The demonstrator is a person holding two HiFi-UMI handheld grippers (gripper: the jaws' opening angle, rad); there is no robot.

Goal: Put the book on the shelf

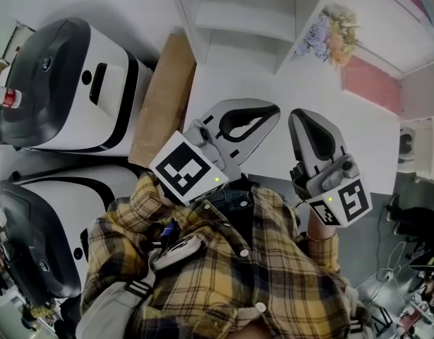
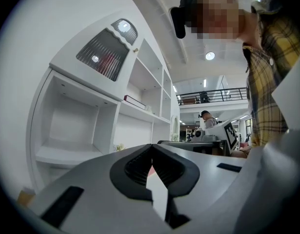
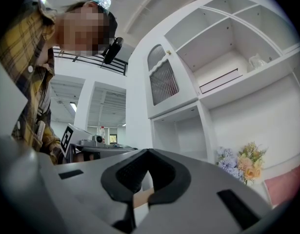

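So where are we in this one? Both sets of jaws are pressed together with nothing between them. The left gripper (image 1: 269, 113) and right gripper (image 1: 305, 122) sit side by side close to the person's chest, pointing at the tall white open-fronted shelf unit (image 1: 231, 20).

No book in either hand. The only thing I'd call a book is a thin dark-red slab (image 2: 134, 101) on an upper shelf, in the open compartment next to the arched ribbed-glass cabinet door (image 2: 106, 52). It's also in the right gripper view, though small. It lies flat, not upright. The long axis runs side to side along the shelf board, with one long edge facing out into the room. Can't tell which edge is the spine.

If that's the book, my read is the placing is done and nothing is left but to stand down.

One catch: a flat pink rectangular thing (image 1: 372, 83) lies on the white worktop (image 1: 231, 83) just beside a bunch of pale purple and peach flowers (image 1: 333, 34). I can't tell whether that's a book. If it is, the job hasn't started, and the next move is the right jaws spreading and reaching forward and right for its edge.
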